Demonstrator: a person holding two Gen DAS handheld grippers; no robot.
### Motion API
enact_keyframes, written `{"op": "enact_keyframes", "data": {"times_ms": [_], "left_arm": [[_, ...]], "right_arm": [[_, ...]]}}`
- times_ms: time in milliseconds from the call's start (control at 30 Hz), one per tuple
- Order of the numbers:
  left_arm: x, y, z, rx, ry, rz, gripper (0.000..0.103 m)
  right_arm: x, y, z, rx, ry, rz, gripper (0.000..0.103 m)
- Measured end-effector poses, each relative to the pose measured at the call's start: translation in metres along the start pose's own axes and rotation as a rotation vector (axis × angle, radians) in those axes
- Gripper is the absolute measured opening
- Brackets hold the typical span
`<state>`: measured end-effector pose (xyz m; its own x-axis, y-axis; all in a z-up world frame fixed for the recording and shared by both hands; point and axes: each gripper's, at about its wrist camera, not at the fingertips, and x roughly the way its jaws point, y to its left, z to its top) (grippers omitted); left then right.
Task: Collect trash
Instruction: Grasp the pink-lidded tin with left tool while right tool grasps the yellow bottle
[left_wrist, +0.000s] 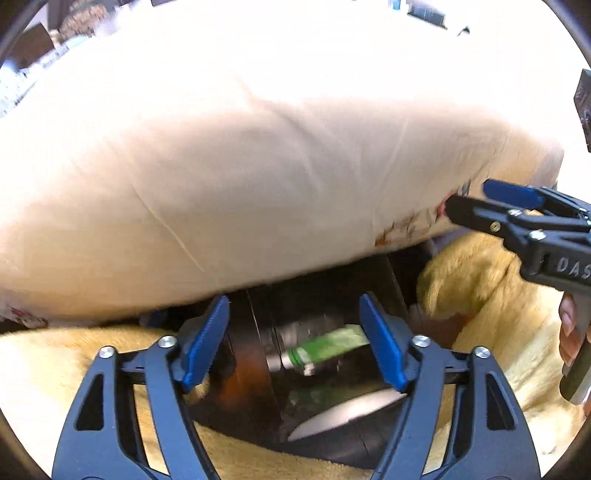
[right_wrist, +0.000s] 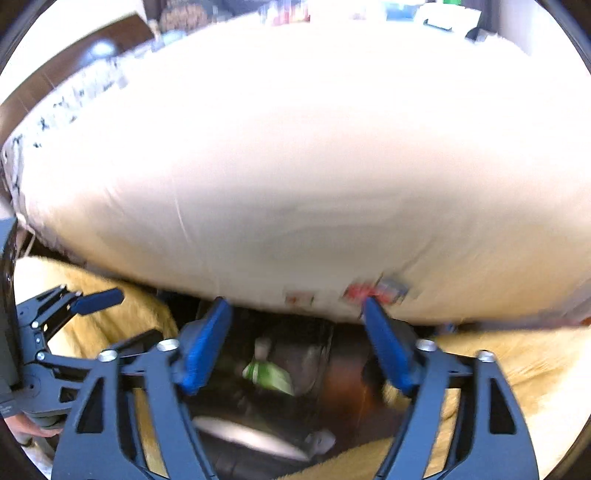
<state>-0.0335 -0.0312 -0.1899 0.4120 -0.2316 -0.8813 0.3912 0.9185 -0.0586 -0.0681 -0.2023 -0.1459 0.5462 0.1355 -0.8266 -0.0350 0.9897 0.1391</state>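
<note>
1. Two grippers hang over a dark gap between yellow fleece blankets (left_wrist: 55, 369). The left gripper (left_wrist: 295, 341) has its blue pads spread wide with nothing pinched between them.

2. Large and cream, a pillow (left_wrist: 240, 177) fills the upper half of both views. It looks soft and light, and it lies just past the pad tips without being gripped by either tool.

3. Below it, in the dark recess, lies the trash: a green tube (left_wrist: 325, 347), seemingly a squeezed-out tube with a pale cap end. In the left wrist view it sits between the left pads but well beneath them, untouched.

4. My guess is that the tube is light, soft and crushable, with a slick skin. Its stiffer neck, near the cap, looks like the safest place to pinch. The flat tail would probably fold and slip.

5. Furthest right, the right gripper (right_wrist: 297, 345) is likewise spread and empty, with the green tube (right_wrist: 267, 373) below its pads.
</note>
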Motion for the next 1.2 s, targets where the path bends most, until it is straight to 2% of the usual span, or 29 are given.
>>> {"op": "enact_keyframes", "data": {"times_ms": [133,333,500,700,1000,1200], "left_arm": [[-0.037,0.003,0.018,0.009,-0.127,0.018,0.08],[-0.055,0.017,0.052,0.008,-0.193,0.055,0.082],[-0.055,0.047,0.089,-0.034,-0.209,0.105,0.082],[-0.049,0.1,0.137,-0.088,-0.24,0.193,0.082],[-0.034,0.138,0.188,-0.086,-0.256,0.222,0.087],[-0.01,0.147,0.208,-0.107,-0.223,0.195,0.088]], "right_arm": [[-0.029,-0.006,0.023,-0.007,-0.109,-0.051,0.09],[-0.034,-0.031,0.059,0.045,-0.149,-0.127,0.091],[-0.02,-0.029,0.088,0.045,-0.164,-0.16,0.091],[0.006,-0.025,0.132,0.074,-0.166,-0.154,0.091],[0.037,-0.023,0.185,0.154,-0.165,-0.153,0.091],[0.058,-0.032,0.2,0.194,-0.117,-0.218,0.09]]}}
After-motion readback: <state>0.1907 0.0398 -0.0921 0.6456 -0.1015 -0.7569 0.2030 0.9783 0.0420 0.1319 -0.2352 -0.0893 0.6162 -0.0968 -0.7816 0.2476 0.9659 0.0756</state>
